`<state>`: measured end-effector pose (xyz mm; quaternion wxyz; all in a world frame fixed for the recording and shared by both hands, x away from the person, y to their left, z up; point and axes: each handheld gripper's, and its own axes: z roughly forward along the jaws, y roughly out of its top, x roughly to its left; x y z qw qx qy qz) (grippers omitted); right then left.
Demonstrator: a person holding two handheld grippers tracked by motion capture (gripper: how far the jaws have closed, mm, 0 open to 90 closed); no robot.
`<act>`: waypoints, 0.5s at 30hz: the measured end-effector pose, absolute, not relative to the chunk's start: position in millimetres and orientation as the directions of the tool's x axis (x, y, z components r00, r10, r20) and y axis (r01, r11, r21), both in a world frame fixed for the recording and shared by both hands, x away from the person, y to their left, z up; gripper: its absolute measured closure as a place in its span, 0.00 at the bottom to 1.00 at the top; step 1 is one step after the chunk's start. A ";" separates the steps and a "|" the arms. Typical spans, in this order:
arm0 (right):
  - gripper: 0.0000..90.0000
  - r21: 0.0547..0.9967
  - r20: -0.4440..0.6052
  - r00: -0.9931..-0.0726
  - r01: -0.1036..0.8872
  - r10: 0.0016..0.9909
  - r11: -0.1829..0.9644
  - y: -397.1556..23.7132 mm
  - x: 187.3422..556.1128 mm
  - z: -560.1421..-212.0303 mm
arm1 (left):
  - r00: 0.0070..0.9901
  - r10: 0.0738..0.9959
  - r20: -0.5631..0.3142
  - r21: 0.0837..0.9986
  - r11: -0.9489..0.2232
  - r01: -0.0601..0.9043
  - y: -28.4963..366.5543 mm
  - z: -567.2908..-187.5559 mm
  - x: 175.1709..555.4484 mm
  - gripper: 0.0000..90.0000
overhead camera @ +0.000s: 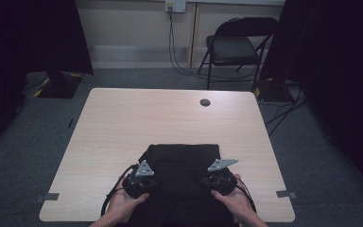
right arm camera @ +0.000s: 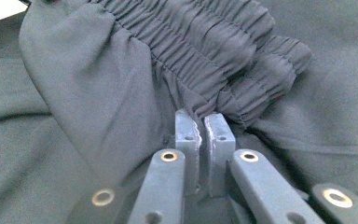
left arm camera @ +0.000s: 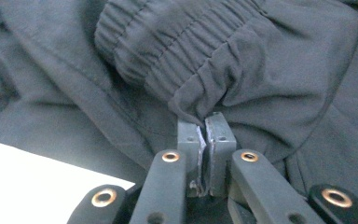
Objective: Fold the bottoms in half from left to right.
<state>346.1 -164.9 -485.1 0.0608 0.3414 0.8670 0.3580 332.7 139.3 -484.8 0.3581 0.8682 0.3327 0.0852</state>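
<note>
1. Trousers (overhead camera: 182, 163), black, lie folded on the near half of the table (overhead camera: 123, 118), spilling over its near edge.
2. Left gripper (overhead camera: 139, 182) has its jaws pinched tight on a fold of cloth beside the elastic waistband (left arm camera: 168, 42).
3. Right gripper (overhead camera: 220, 179) does the same, jaws clamped on gathered cloth at the waistband's edge.
4. Step in hand, by my reading: laying a fold down flat.
5. Next move calls for both grips to let go together, once the cloth lies smooth and square.
</note>
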 end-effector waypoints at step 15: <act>0.96 0.715 0.078 -0.708 0.531 0.702 0.455 -137.2 424.0 -492.7 | 0.667 0.745 0.004 0.702 -0.477 0.529 153.0 -488.2 429.1 0.97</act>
